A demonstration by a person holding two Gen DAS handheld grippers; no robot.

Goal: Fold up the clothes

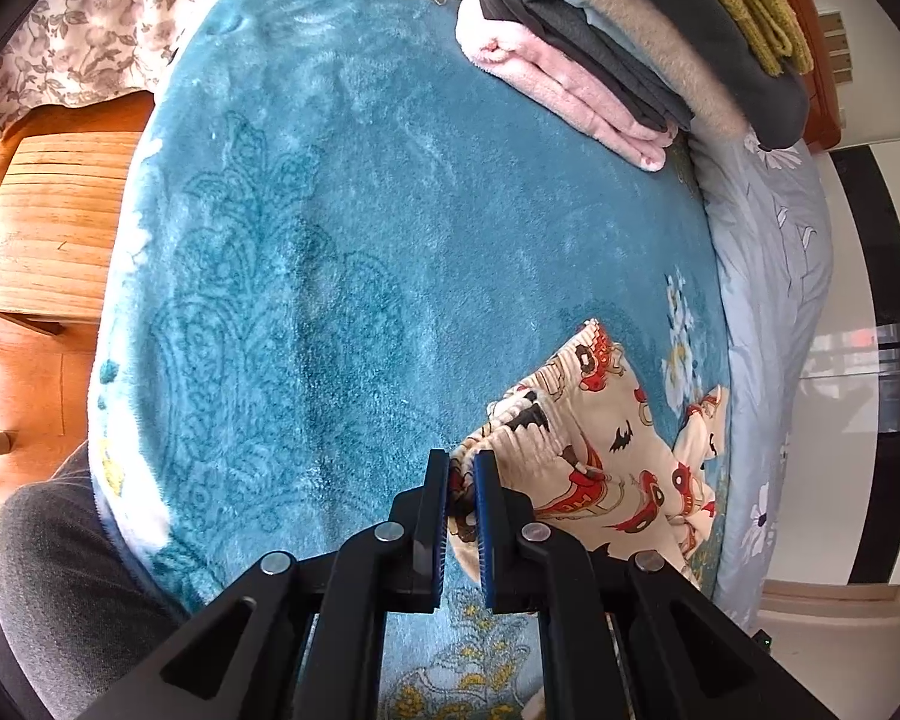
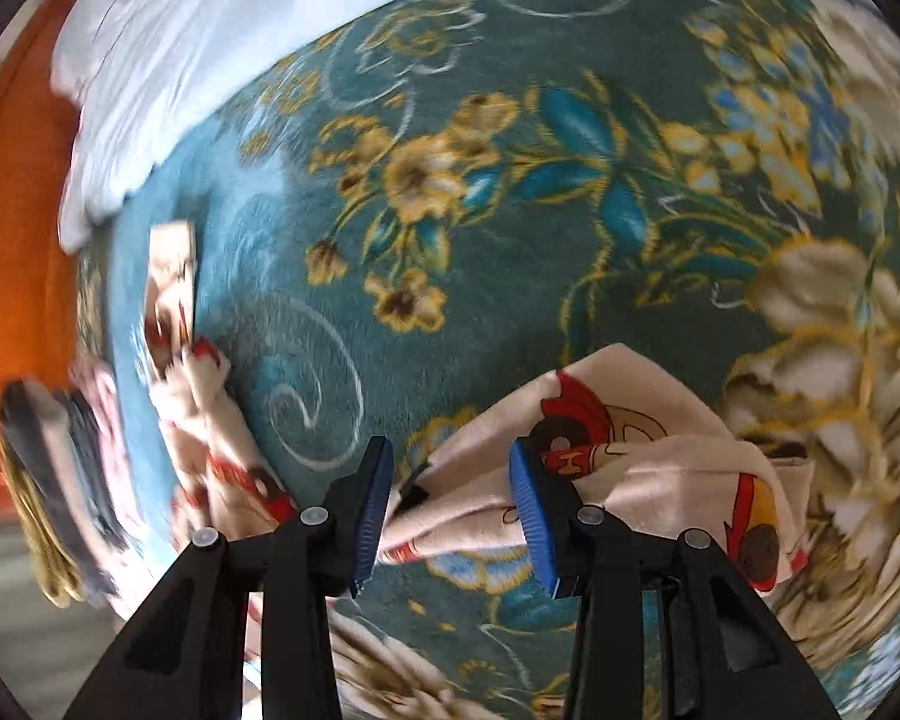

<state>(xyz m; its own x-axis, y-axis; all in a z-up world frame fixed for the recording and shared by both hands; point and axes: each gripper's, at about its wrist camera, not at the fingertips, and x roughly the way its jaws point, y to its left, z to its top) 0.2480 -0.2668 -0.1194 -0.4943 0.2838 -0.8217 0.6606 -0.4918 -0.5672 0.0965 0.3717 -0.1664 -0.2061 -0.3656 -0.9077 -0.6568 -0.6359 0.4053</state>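
A small cream garment (image 1: 594, 456) printed with red cars lies crumpled on the teal floral blanket (image 1: 342, 228). My left gripper (image 1: 462, 468) is shut on its gathered waistband edge, cloth pinched between the blue pads. In the right wrist view another part of the same cream garment (image 2: 630, 456) lies bunched under my right gripper (image 2: 450, 468). Its jaws stand wide apart, with a fold of cloth lying between them. More of the cream garment (image 2: 204, 396) trails off to the left, blurred.
A stack of folded clothes (image 1: 618, 54), pink, dark grey, beige and mustard, sits at the far end of the blanket. A pale blue floral quilt (image 1: 774, 312) runs along the right. Wooden furniture (image 1: 48, 222) and floor lie left. A person's dark trouser leg (image 1: 54, 588) is at lower left.
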